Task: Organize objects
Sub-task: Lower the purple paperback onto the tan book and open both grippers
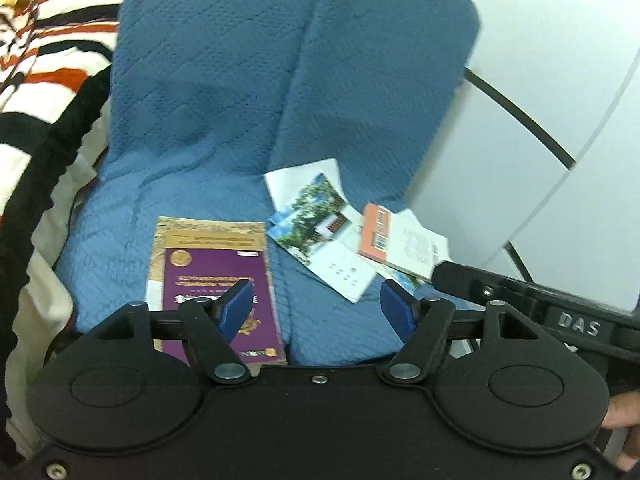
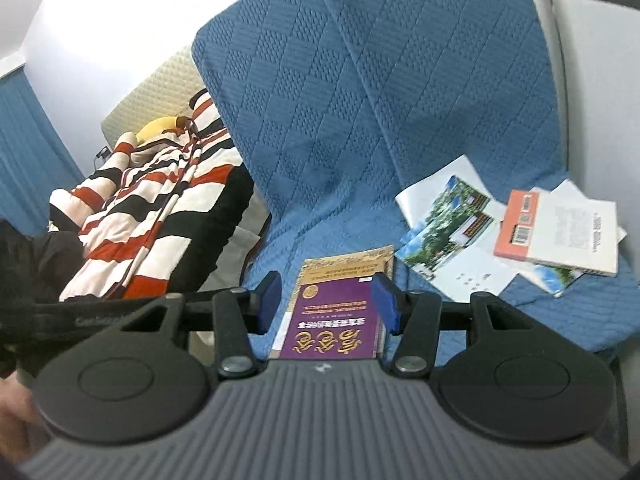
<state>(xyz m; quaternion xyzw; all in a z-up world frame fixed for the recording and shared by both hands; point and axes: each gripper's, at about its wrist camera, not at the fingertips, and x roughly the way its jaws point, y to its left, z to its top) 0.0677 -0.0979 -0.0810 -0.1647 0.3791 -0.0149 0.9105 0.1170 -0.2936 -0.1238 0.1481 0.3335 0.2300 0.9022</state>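
A purple book [image 1: 218, 300] lies on a tan booklet [image 1: 212, 236] at the front left of a blue-covered chair seat [image 1: 320, 320]. Loose photo pamphlets [image 1: 316, 216] and an orange-and-white book [image 1: 400, 240] lie scattered at the right of the seat. My left gripper [image 1: 318, 308] is open and empty above the seat's front edge, its left pad [image 1: 238, 308] over the purple book. My right gripper [image 2: 328, 304] is open, its jaws either side of the purple book [image 2: 336, 320], above it. The pamphlets [image 2: 448, 220] and the orange-and-white book [image 2: 560, 232] show at the right.
The blue quilted cover runs up the chair back [image 2: 360, 80]. A striped red, white and black blanket [image 2: 160, 208] lies to the left with a yellow plush [image 2: 160, 126]. White cabinet panels [image 1: 540, 80] stand to the right. The right gripper's body [image 1: 540, 304] reaches in from the right.
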